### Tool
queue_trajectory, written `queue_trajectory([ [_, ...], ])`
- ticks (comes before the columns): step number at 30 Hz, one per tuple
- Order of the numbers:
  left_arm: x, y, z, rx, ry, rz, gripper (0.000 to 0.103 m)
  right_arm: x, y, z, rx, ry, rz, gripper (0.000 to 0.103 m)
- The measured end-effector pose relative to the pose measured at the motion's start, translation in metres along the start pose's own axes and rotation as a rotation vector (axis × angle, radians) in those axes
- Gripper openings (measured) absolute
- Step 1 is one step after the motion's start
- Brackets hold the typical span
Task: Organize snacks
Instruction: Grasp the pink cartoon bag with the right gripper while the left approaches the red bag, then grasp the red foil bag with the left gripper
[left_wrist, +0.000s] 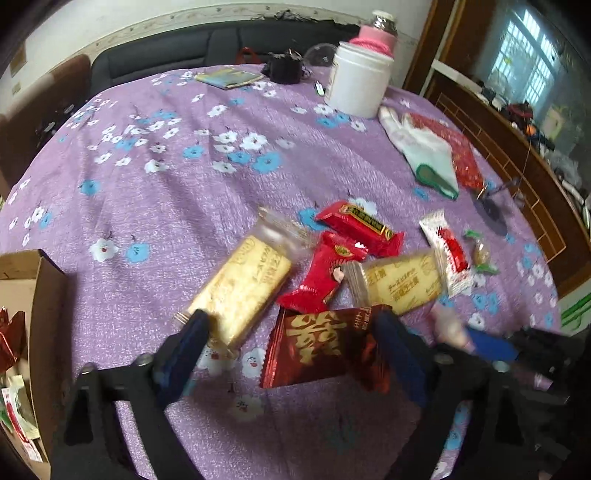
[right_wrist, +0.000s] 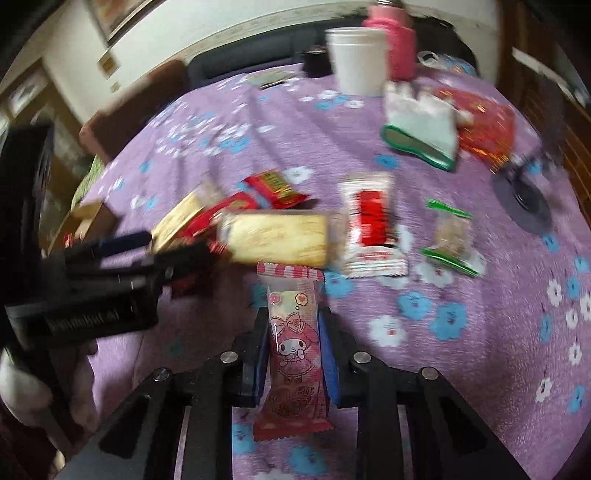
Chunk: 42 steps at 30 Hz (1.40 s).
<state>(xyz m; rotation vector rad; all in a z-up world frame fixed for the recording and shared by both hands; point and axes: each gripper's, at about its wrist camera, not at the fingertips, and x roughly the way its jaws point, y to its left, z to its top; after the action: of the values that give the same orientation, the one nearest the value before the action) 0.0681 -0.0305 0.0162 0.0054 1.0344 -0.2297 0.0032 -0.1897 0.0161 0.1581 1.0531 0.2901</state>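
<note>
Your right gripper (right_wrist: 293, 349) has its fingers (right_wrist: 260, 354) closed narrowly on a pink cartoon-printed plastic snack packet (right_wrist: 293, 343); both blue pads press its sides, and the packet stands lengthwise between them, its striped top end pointing away from you.

Your left gripper (left_wrist: 291, 354) has its fingers (left_wrist: 184, 350) spread wide. A dark red foil packet with gold characters (left_wrist: 317, 347) lies between them on the surface; the right finger overlaps the packet's edge, but whether it presses on it you cannot tell, and the left finger stands clear of it.

Take that dark red packet as your landmark. Just left of it lies a long yellow biscuit bar in clear wrap (left_wrist: 243, 288), its near end under the left finger. Directly beyond the packet sits a red wrapper (left_wrist: 325, 273), with a second red wrapper with a gold label (left_wrist: 364, 225) behind that. Beyond and to the right lies another yellow biscuit bar (left_wrist: 402, 284), then a white and red sachet (left_wrist: 448, 254) and a small green-ended clear candy (left_wrist: 480, 254).

Far left of the landmark stands an open cardboard box (left_wrist: 44, 295) with wrappers inside. Far beyond it, on the purple flowered tablecloth (left_wrist: 184, 192), lie a white glove with green cuff (left_wrist: 424, 151) and a white plastic tub (left_wrist: 358, 79).
</note>
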Motion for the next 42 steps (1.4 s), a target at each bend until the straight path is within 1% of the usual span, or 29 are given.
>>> queue_trajectory([
  [1,0.0,-0.001,0.0,0.01,-0.007,0.009,0.072,-0.001,-0.003,0.001,0.017,-0.002,0.008,0.026],
  [2,-0.002,-0.004,-0.002,0.031,-0.019,0.017,0.065,-0.002,-0.006,0.0,0.032,-0.006,0.011,0.026],
  [3,-0.004,-0.006,-0.003,0.044,-0.023,0.022,0.047,-0.002,-0.007,0.0,0.039,-0.01,0.005,0.026],
  [5,-0.009,-0.01,-0.007,0.072,-0.035,0.034,0.036,-0.005,-0.006,-0.002,0.041,-0.017,0.003,0.026],
  [6,-0.012,-0.012,-0.009,0.083,-0.039,0.028,0.025,-0.005,-0.005,-0.003,0.04,-0.022,0.003,0.026],
  [11,-0.03,-0.009,-0.024,0.075,-0.037,-0.035,0.015,-0.005,-0.003,-0.002,0.033,-0.035,0.015,0.026],
  [13,-0.042,-0.005,-0.034,0.074,-0.039,-0.057,0.003,-0.006,0.0,-0.005,0.033,-0.034,0.031,0.026],
  [16,-0.056,0.001,-0.05,0.075,-0.045,-0.065,0.003,-0.002,0.008,-0.002,0.017,-0.035,0.045,0.026],
  [18,-0.06,0.006,-0.056,0.075,-0.029,-0.062,0.003,-0.001,0.012,-0.002,0.005,-0.034,0.05,0.026],
  [19,-0.064,0.01,-0.06,0.071,-0.032,-0.083,0.009,-0.001,0.015,-0.003,0.0,-0.033,0.055,0.026],
  [20,-0.065,0.011,-0.062,0.076,-0.042,-0.098,0.017,0.0,0.016,-0.004,-0.003,-0.029,0.059,0.026],
  [21,-0.067,0.01,-0.062,0.091,-0.052,-0.099,0.051,0.001,0.017,-0.004,-0.003,-0.026,0.064,0.026],
  [22,-0.068,0.008,-0.063,0.109,-0.068,-0.088,0.08,0.002,0.018,-0.005,0.001,-0.023,0.071,0.026],
  [23,-0.071,0.004,-0.062,0.129,-0.103,-0.063,0.089,0.002,0.018,-0.005,0.005,-0.021,0.075,0.026],
  [24,-0.073,0.002,-0.062,0.146,-0.135,-0.048,0.091,0.003,0.017,-0.005,0.008,-0.021,0.076,0.026],
  [25,-0.072,-0.002,-0.059,0.173,-0.16,-0.043,0.091,0.002,0.017,-0.005,0.011,-0.023,0.074,0.026],
  [26,-0.068,-0.005,-0.056,0.186,-0.156,-0.045,0.091,0.002,0.016,-0.005,0.015,-0.026,0.073,0.026],
  [28,-0.055,-0.013,-0.049,0.208,-0.131,-0.046,0.091,0.002,0.014,-0.004,0.026,-0.028,0.075,0.026],
  [31,-0.034,-0.027,-0.05,0.261,-0.09,-0.038,0.091,0.002,0.009,-0.004,0.043,-0.027,0.08,0.026],
  [33,-0.021,-0.034,-0.054,0.279,-0.064,0.001,0.09,0.003,0.006,-0.004,0.051,-0.027,0.086,0.026],
  [34,-0.015,-0.035,-0.057,0.277,-0.048,0.007,0.075,0.003,0.005,-0.003,0.052,-0.026,0.088,0.026],
  [35,-0.014,-0.033,-0.058,0.265,-0.041,-0.016,0.068,0.002,0.006,-0.003,0.049,-0.026,0.088,0.026],
  [36,-0.015,-0.031,-0.058,0.244,-0.046,-0.042,0.048,0.002,0.006,-0.003,0.045,-0.027,0.087,0.026],
  [37,-0.018,-0.027,-0.057,0.23,-0.045,-0.019,0.042,0.002,0.007,-0.004,0.042,-0.028,0.088,0.026],
  [38,-0.02,-0.024,-0.056,0.209,-0.041,-0.03,0.041,0.002,0.008,-0.004,0.041,-0.028,0.091,0.026],
  [39,-0.024,-0.017,-0.056,0.176,-0.042,-0.057,0.039,0.002,0.009,-0.004,0.039,-0.031,0.1,0.026],
  [42,-0.038,-0.006,-0.061,0.134,-0.057,-0.072,0.039,-0.003,0.013,-0.005,0.03,-0.057,0.152,0.026],
])
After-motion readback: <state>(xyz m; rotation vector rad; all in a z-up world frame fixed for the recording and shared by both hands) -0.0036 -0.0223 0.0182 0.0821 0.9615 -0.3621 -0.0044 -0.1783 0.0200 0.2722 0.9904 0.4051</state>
